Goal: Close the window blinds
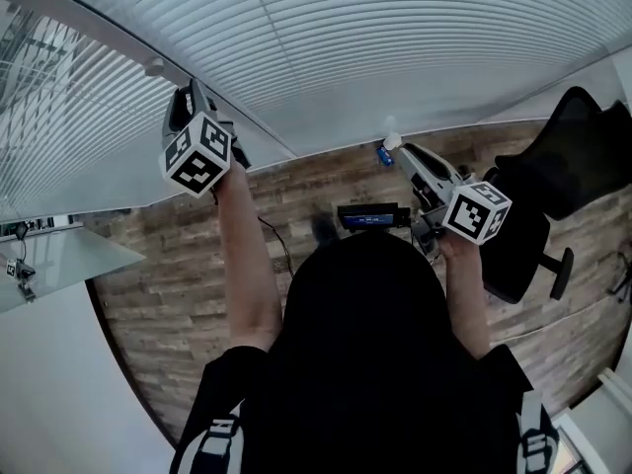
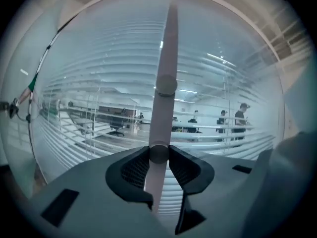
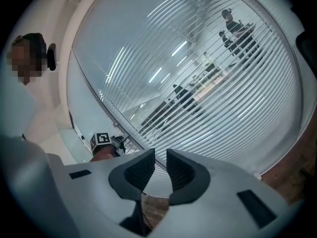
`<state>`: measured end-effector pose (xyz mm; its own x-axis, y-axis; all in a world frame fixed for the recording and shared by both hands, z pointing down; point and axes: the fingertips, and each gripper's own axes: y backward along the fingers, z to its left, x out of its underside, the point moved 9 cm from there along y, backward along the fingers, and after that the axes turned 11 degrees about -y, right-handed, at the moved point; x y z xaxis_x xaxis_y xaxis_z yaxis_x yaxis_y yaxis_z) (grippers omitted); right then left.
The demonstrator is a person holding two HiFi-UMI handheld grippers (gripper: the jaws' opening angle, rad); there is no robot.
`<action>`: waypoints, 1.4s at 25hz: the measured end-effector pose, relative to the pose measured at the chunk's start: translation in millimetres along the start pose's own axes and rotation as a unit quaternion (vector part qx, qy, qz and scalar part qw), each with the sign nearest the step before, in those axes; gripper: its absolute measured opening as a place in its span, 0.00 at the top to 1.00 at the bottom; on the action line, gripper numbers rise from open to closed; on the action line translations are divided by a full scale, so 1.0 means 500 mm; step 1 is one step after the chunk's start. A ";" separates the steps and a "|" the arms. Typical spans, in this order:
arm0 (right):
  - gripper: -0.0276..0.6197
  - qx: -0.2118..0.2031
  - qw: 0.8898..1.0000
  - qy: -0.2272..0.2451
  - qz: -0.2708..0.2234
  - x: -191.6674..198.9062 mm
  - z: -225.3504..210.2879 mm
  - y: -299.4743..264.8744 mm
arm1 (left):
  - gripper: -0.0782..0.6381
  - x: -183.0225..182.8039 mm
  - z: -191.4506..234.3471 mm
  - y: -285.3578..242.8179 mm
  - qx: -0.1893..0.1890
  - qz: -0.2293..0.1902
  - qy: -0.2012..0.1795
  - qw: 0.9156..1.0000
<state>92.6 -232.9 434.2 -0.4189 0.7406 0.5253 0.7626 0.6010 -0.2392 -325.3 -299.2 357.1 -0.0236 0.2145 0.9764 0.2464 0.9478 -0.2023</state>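
White slatted window blinds (image 1: 395, 38) cover the glass in front of me, with their slats still letting an office show through (image 2: 99, 133). A pale tilt wand (image 2: 166, 58) hangs in front of them. My left gripper (image 2: 159, 152) is raised to the blinds at the upper left of the head view (image 1: 186, 95), and its pads are shut on the wand. My right gripper (image 3: 161, 162) is held lower, at the right (image 1: 395, 148). Its jaws stand a little apart with nothing between them, facing the blinds (image 3: 208, 83). The left gripper's marker cube (image 3: 101, 138) shows in the right gripper view.
A black office chair (image 1: 553, 196) stands on the wooden floor (image 1: 168, 284) at my right. A white ledge (image 1: 49, 265) sits at the left below the glass. A thin cord (image 2: 37, 78) hangs at the left of the blinds. People stand in the office behind the glass.
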 end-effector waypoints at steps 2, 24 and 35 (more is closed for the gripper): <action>0.84 0.001 1.000 0.001 0.001 -0.002 -0.001 0.001 | 0.70 0.004 -0.014 -0.002 -0.030 0.012 -0.088 0.996; 0.84 -0.001 1.000 0.009 -0.002 -0.006 0.001 0.000 | 0.70 0.012 -0.007 -0.001 -0.023 0.014 -0.097 0.995; 0.84 -0.005 1.000 0.007 0.001 0.001 0.000 0.001 | 0.69 0.020 -0.022 0.000 -0.011 0.009 -0.136 0.991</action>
<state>92.7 -232.6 434.4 -0.4104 0.7380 0.5356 0.7681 0.5964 -0.2332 -314.6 -299.6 367.6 -0.2785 0.2897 0.9157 0.2692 0.9388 -0.2152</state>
